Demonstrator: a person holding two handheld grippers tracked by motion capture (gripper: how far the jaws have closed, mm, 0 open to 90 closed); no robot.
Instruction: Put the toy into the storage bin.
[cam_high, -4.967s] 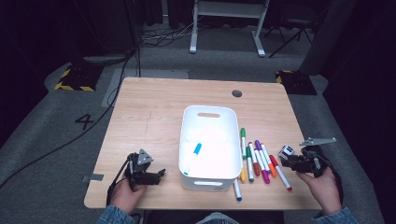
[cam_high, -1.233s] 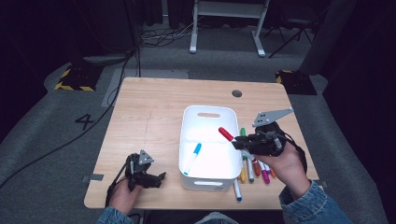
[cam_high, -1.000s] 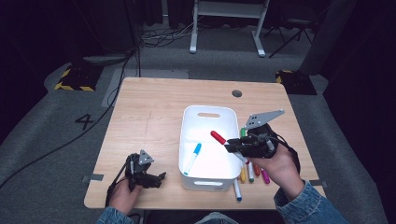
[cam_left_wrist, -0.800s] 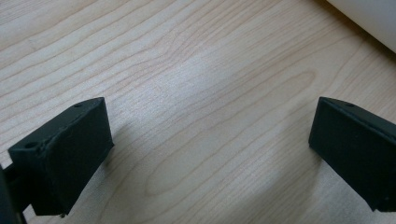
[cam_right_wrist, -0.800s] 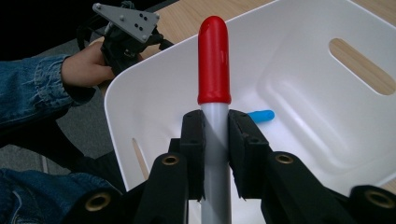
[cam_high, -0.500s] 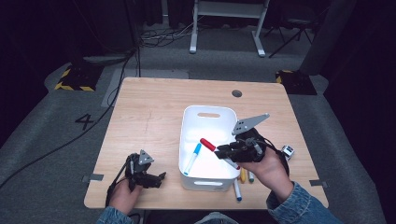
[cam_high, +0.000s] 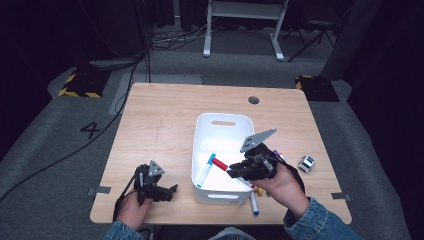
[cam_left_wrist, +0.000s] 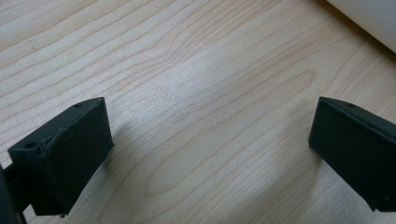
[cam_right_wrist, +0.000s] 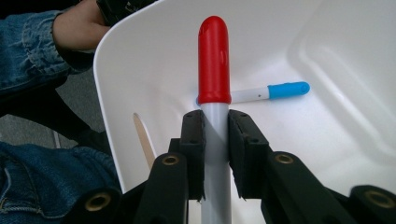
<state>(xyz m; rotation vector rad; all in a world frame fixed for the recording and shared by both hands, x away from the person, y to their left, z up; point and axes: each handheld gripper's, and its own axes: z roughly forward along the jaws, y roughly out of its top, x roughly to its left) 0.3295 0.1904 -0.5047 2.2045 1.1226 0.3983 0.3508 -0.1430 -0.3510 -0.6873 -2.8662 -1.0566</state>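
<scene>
My right gripper (cam_high: 239, 171) is shut on a red-capped white marker (cam_high: 221, 165) and holds it low inside the white bin (cam_high: 222, 121), cap pointing left. In the right gripper view the pads (cam_right_wrist: 195, 140) clamp the marker (cam_right_wrist: 214, 70) just below its red cap. A blue-capped marker (cam_high: 205, 169) (cam_right_wrist: 266, 92) lies on the bin floor near the left wall. More markers (cam_high: 255, 205) lie on the table under my right hand. My left gripper (cam_high: 167, 192) rests open on the wood at the front left, with nothing between its fingers (cam_left_wrist: 65, 154).
A small white and dark object (cam_high: 305, 163) sits on the table (cam_high: 160, 115) right of the bin. A round grommet hole (cam_high: 253, 100) is near the far edge. Cables and desk legs lie on the floor beyond.
My right gripper has carried the red-capped marker leftward from over the marker row and down into the bin. The left gripper has stayed put.
</scene>
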